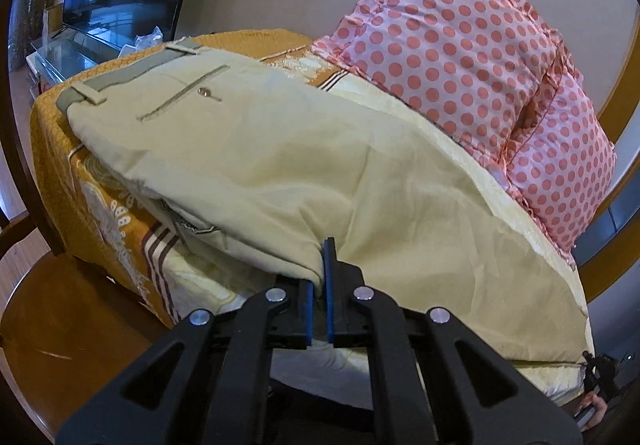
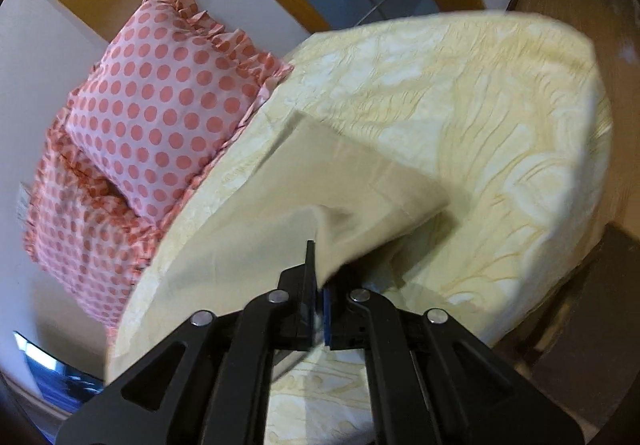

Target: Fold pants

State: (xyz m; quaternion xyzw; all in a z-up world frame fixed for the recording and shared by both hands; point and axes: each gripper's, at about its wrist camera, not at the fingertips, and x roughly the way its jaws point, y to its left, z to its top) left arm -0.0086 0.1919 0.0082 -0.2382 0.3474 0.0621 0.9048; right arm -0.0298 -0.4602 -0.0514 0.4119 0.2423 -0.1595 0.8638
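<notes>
Pale beige pants (image 1: 256, 165) lie across the bed, waistband with belt loops and a buttoned back pocket at the far left. My left gripper (image 1: 325, 249) is shut on the near edge of the pants around mid-leg and lifts the fabric a little. My right gripper (image 2: 316, 257) is shut on the leg end of the pants (image 2: 340, 181), which hangs lifted over the bedspread. The right gripper also shows small in the left wrist view (image 1: 598, 369), at the lower right corner of the cloth.
The bed carries a pale yellow embossed bedspread (image 2: 480, 117) with an orange patterned border (image 1: 80, 197). Two pink polka-dot pillows (image 1: 460, 45) stand against the wall at the head. A wooden floor and a glass-topped stand (image 1: 72, 53) lie left of the bed.
</notes>
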